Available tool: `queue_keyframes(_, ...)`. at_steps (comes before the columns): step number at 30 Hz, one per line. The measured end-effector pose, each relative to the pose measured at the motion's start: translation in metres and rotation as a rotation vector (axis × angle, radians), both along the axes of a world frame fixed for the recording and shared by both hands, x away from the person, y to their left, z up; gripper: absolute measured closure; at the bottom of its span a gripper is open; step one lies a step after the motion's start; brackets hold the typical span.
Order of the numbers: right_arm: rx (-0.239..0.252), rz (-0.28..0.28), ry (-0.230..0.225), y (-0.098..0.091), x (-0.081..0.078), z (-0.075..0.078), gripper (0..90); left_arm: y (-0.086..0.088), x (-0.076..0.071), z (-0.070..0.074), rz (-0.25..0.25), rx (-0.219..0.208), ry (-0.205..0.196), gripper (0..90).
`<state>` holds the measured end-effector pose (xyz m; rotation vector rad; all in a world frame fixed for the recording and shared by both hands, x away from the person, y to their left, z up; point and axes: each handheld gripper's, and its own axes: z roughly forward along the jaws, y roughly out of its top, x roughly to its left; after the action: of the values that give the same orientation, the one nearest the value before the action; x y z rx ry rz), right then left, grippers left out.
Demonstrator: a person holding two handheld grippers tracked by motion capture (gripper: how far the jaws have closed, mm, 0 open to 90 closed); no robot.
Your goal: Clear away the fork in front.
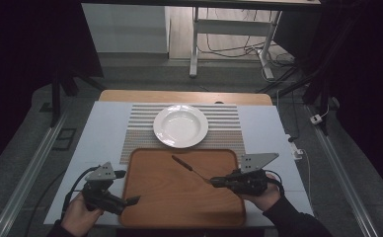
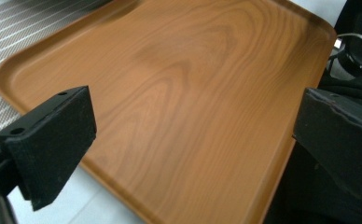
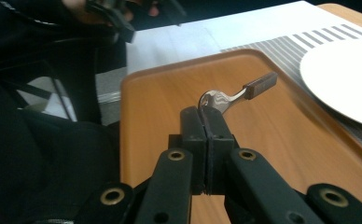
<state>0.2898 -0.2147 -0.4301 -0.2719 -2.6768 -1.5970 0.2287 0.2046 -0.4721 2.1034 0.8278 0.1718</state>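
Your right gripper point(image 3: 206, 116) clamping what looks like a spoon point(image 3: 235, 95) over the tray point(image 1: 179, 197), handle pointing ten o'clock, your left gripper point(image 2: 193, 140) gaping empty at the tray's seven o'clock corner.

Right gripper point(image 3: 207, 116) has its two black jaws pinched tight together on the metal bowl end of a spoon point(image 3: 230, 98), and the spoon's dark handle sticks out away from the camera, up and to the right, raised over the wooden tray point(image 3: 281, 135). On the right there's the edge of a white plate point(image 3: 342, 79) sitting on a striped placemat point(image 3: 286, 51), just past the tray's rim. Top left, well apart, you can make out the other gripper point(image 3: 123, 18) in a hand, above the white table point(image 3: 179, 42).
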Motion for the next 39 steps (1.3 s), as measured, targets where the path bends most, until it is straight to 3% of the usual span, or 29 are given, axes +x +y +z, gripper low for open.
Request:
queue_keyframes(17, -0.014, 0.123, 0.045, 0.015, -0.012, -0.004, 89.6, -0.049, 0.031, 0.002, -0.148, 0.124, -0.071, 0.0)
queue_keyframes(21, -0.018, 0.156, 0.053, 0.02, -0.014, -0.005, 89.6, -0.06, 0.037, 0.002, -0.209, 0.119, -0.073, 0.3)
queue_keyframes(30, -0.002, 0.231, 0.064, 0.027, -0.02, -0.003, 89.7, -0.085, 0.043, -0.004, -0.363, 0.196, -0.099, 2.8)
queue_keyframes(37, -0.013, 0.279, 0.07, 0.03, -0.024, -0.003, 89.7, -0.091, 0.043, -0.003, -0.436, 0.234, -0.145, 18.5)
queue_keyframes(39, -0.022, 0.295, 0.064, 0.031, -0.025, -0.003, 89.7, -0.091, 0.041, -0.002, -0.467, 0.237, -0.161, 27.5)
